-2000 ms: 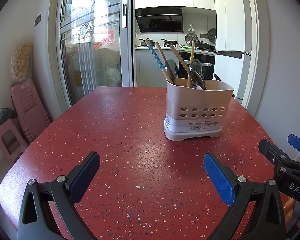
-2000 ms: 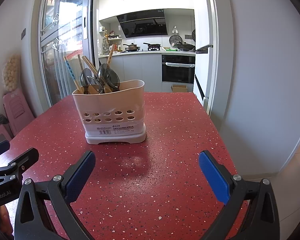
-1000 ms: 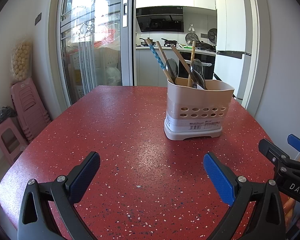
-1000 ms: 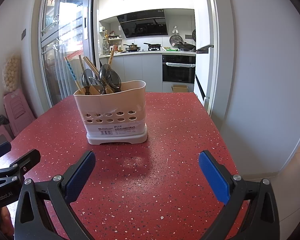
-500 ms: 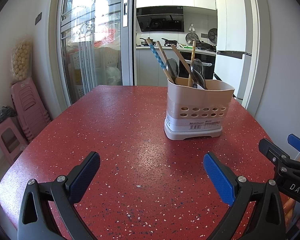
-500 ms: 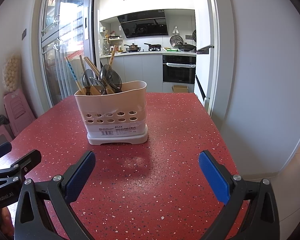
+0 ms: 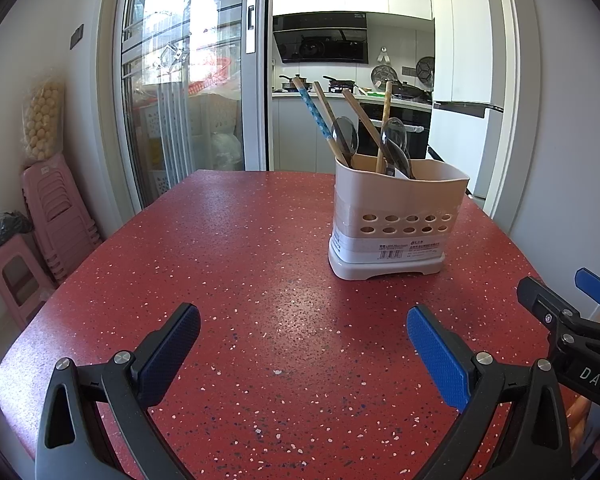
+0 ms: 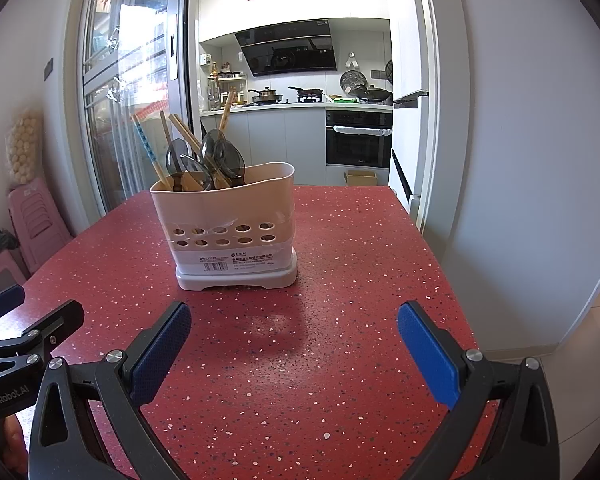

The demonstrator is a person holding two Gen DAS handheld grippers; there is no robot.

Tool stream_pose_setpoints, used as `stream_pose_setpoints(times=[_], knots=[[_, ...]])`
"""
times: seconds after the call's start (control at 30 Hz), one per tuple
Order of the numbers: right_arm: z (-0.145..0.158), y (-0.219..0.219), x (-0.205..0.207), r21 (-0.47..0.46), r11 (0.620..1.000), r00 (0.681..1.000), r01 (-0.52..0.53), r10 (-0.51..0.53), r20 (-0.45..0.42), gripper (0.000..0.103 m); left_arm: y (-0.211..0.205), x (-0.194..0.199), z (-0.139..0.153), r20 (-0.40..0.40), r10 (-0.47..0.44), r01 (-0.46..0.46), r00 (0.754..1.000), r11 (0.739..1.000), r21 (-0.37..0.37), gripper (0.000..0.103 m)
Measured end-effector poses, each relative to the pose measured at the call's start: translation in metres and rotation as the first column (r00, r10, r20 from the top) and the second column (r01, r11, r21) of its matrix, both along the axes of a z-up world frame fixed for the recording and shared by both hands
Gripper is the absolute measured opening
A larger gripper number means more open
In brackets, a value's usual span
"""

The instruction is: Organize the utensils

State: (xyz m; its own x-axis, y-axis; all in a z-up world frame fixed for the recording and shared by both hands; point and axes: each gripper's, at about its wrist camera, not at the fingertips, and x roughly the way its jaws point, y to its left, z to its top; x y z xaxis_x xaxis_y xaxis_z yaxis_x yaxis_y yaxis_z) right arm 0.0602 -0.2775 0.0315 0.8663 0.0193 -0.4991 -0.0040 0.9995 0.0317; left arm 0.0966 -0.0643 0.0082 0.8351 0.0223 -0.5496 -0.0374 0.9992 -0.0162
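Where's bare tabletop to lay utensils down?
Bare red table runs from the utensil caddy left to the table edge, and between caddy and both grippers' open fingers. The strip right of the caddy is narrower. Crowded only inside the caddy.

The red table (image 7: pixel 228 240) lies bare across the lower and left parts of the left wrist frame, giving either gripper free passage. Only 1 obstacle stands on it, the utensil holder (image 7: pixel 396 216) at centre right (handles and spoons (image 7: pixel 394 140) jutting from its top), with bare tabletop all round its base.
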Motion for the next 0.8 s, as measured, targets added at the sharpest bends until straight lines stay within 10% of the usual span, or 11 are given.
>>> stream_pose_setpoints(times=[0.8], knots=[[0.0009,0.0011,-0.0002,0.001,1.0,1.0,-0.003,0.003,0.001,0.103,-0.0003,-0.0011,0.0003,-0.003,0.012,-0.012,1.0,1.0,-0.018,0.103]])
